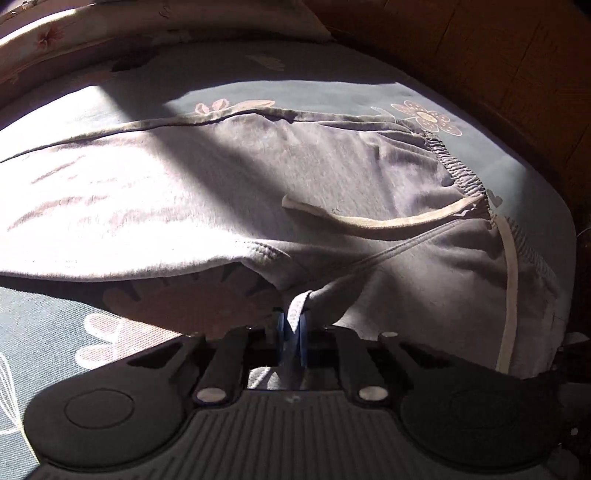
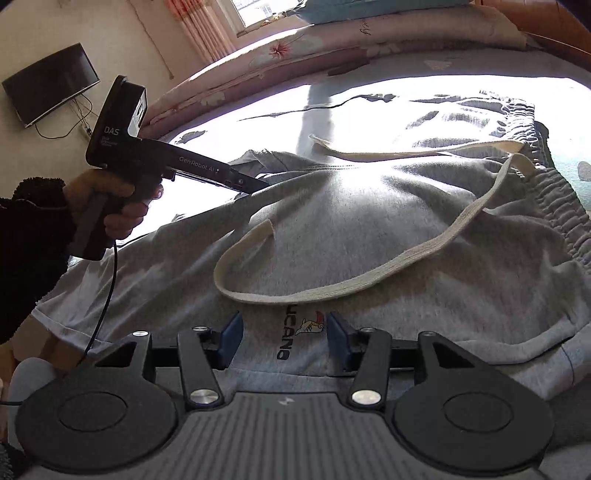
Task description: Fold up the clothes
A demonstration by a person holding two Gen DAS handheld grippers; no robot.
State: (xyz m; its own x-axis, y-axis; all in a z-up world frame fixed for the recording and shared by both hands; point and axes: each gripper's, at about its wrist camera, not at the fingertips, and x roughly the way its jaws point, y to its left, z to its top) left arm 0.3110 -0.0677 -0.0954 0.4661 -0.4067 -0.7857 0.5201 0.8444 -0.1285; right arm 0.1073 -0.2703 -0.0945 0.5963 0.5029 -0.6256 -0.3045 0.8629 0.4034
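Grey sweatpants [image 1: 332, 166] lie spread on a blue-grey flowered bed sheet [image 1: 55, 332], with the elastic waistband [image 1: 458, 170] at the right. A cream drawstring [image 1: 388, 221] trails over them. My left gripper [image 1: 294, 321] is shut on a pinched fold at the fabric's near edge. In the right wrist view the same gripper [image 2: 258, 186] meets the pants [image 2: 369, 240] at their left edge, held by a hand [image 2: 107, 199]. My right gripper [image 2: 284, 332] stands open low over the printed logo [image 2: 299, 332], pads apart. The drawstring [image 2: 406, 254] loops just beyond it.
A rolled flowered quilt [image 2: 295, 48] runs along the far side of the bed. Brown wood [image 1: 498, 55] borders the bed at the right. A dark screen [image 2: 51, 81] hangs on the wall at the left, beside a bright window [image 2: 266, 11]. A dark sleeve [image 2: 29, 240] is at the left.
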